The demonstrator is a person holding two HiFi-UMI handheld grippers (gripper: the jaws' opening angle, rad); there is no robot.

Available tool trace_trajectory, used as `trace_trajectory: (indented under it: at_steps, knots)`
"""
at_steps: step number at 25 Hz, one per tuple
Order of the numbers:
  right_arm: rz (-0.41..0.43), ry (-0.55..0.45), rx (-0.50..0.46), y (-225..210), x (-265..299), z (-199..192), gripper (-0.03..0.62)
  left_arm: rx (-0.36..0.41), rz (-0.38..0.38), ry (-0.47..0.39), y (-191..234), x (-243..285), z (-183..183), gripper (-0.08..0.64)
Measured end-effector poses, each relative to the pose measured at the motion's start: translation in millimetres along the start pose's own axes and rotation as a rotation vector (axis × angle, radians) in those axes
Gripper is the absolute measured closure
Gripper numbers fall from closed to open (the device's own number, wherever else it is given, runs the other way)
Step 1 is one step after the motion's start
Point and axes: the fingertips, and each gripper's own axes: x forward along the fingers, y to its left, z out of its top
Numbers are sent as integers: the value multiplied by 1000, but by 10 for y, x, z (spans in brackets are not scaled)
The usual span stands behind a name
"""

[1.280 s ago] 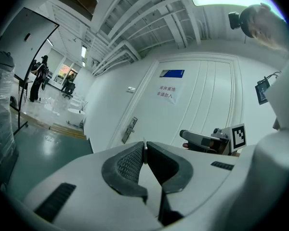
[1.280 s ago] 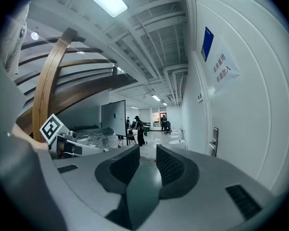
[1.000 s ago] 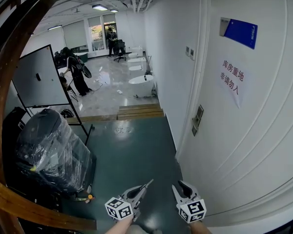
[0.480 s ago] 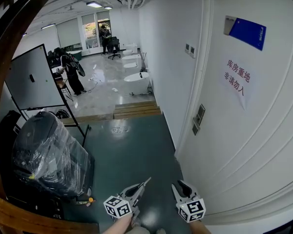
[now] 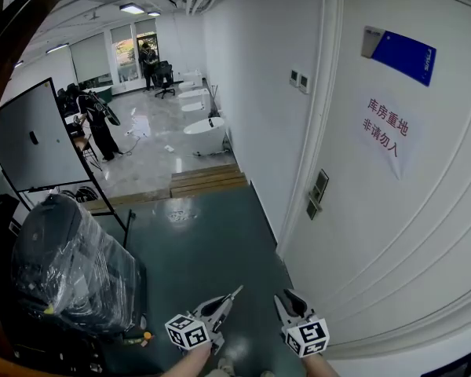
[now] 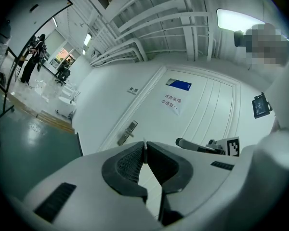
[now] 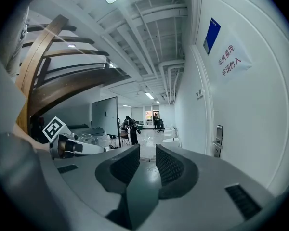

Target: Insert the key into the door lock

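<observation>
- The left gripper is clamped on the key. In its own view the jaws are pressed together on the thin blade, which juts out past the tips.
- The right gripper sits just to the right of the left one. Its jaws are slightly apart, with nothing between them.
- In the head view the key's long axis slants ahead and to the right, roughly toward the door.
- The door lock sits on the door's far-left edge. It is farther off, to the right of and above the key tip, and well apart from it.
- The right gripper is nearer the door, but the left one carries the key.
- My reading is that the left gripper must travel forward, rightward and up. It must also line the blade up with the keyhole, which is too small to make out here.
</observation>
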Motion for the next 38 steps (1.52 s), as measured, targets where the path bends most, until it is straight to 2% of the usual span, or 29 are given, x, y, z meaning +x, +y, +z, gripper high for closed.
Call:
trace_trajectory:
  at_steps: [8, 21, 28, 38]
  knots:
    - [-51, -16, 11, 172, 334, -2, 500, 20, -39, 40, 366, -60, 151, 528]
    - [-94, 17, 19, 182, 487, -173, 500, -4, -23, 48, 693, -82, 166, 528]
    - [-70, 30, 34, 9, 699, -200, 500, -11, 2, 46, 798, 81, 217, 528]
    - [-28, 11, 36, -529, 1111, 56, 500, 13, 45, 33, 948, 602, 533, 528]
